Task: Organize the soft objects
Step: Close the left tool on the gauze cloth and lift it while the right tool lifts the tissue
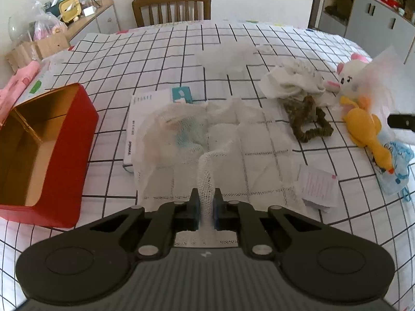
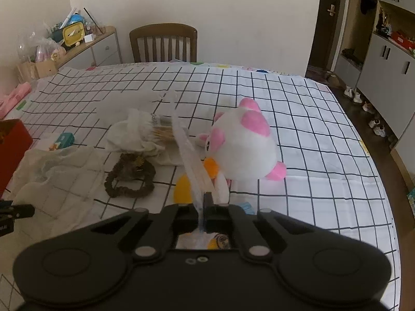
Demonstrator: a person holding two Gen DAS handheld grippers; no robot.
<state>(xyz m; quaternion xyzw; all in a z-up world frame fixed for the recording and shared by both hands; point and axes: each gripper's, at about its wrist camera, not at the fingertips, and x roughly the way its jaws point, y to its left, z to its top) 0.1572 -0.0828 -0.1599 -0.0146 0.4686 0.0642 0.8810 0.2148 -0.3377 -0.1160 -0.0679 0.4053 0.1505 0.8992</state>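
Note:
My left gripper (image 1: 206, 207) is shut on a pinched-up fold of the white gauze cloth (image 1: 233, 140), which lies spread over the middle of the checked tablecloth. My right gripper (image 2: 201, 207) is shut on the edge of a clear plastic bag (image 2: 181, 140) that stretches up and away from its jaws. This bag (image 1: 381, 77) rises over the toys in the left wrist view. A white and pink plush (image 2: 243, 150) lies on its side behind it. Beside the bag are a yellow duck plush (image 1: 363, 129), a brown scrunchie (image 2: 129, 178) and a crumpled white cloth (image 2: 135, 134).
An open red box (image 1: 44, 155) with a gold inside stands at the left. A white booklet (image 1: 145, 103) lies partly under the gauze. A blue printed pouch (image 1: 396, 165) and a paper slip (image 1: 319, 186) lie at the right. A wooden chair (image 1: 171, 5) stands behind the table.

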